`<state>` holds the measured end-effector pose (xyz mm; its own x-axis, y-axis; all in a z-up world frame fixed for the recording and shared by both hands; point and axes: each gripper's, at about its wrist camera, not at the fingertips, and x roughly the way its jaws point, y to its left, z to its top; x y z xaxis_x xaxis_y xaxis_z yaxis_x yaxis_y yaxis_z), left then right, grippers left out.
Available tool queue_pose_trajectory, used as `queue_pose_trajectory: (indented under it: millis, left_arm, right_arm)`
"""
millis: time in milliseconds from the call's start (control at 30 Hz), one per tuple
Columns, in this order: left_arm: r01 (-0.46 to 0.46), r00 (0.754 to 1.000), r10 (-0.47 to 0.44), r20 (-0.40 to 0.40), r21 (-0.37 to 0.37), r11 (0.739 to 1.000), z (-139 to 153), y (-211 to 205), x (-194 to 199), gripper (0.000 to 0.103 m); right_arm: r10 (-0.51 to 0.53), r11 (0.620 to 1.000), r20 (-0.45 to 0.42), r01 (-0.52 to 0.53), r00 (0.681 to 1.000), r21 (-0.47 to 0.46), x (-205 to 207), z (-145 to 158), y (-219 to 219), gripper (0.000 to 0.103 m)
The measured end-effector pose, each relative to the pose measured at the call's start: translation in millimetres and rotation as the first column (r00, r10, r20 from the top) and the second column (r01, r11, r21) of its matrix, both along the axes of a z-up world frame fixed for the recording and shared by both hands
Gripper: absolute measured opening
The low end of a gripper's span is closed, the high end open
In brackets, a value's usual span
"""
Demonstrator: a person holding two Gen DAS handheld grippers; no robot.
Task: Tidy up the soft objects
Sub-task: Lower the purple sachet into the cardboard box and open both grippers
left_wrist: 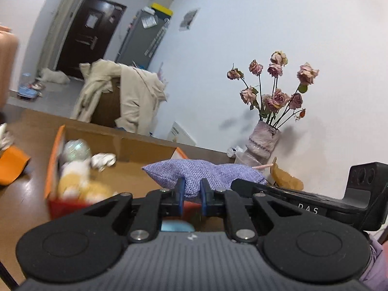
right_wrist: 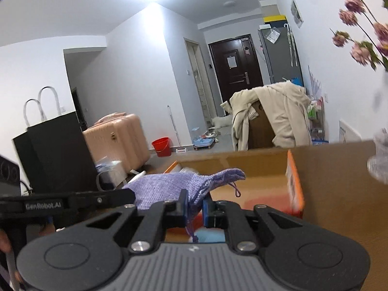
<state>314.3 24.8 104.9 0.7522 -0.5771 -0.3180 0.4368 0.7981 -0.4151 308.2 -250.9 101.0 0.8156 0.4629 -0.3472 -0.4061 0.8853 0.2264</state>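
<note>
A purple woven pouch (left_wrist: 206, 173) is held in the air between both grippers, above an open cardboard box (left_wrist: 135, 145). My left gripper (left_wrist: 192, 192) is shut on one end of the pouch. My right gripper (right_wrist: 195, 207) is shut on the other end of the pouch (right_wrist: 169, 186), whose drawstring hangs down. The box (right_wrist: 262, 167) has orange flaps. In the left wrist view it holds a yellow and white plush toy (left_wrist: 80, 184), a pale ball (left_wrist: 76, 149) and a white crumpled item (left_wrist: 103, 160).
A vase of dried pink roses (left_wrist: 263, 143) stands by the wall at the right. A chair draped with a beige coat (right_wrist: 271, 118), a pink suitcase (right_wrist: 118, 138), a black paper bag (right_wrist: 55, 150) and a red bucket (right_wrist: 161, 146) stand beyond the wooden table (right_wrist: 339, 181).
</note>
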Motion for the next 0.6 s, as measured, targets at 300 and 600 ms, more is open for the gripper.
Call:
queue_pose_trajectory:
  millis: [300, 600]
  left_arm:
    - [-0.064, 0.982, 0.075, -0.173, 0.07, 0.995, -27, -46, 179, 0.013]
    - [-0.094, 0.93, 0.174, -0.325, 0.248, 0.964, -76, -64, 249, 0.03]
  right_arm:
    - [0.014, 0.992, -0.127, -0.03, 0.992, -0.122, 179, -22, -6, 0.011]
    - [-0.129, 0.976, -0.179, 0.093, 0.975, -0.196, 255, -68, -19, 0.039]
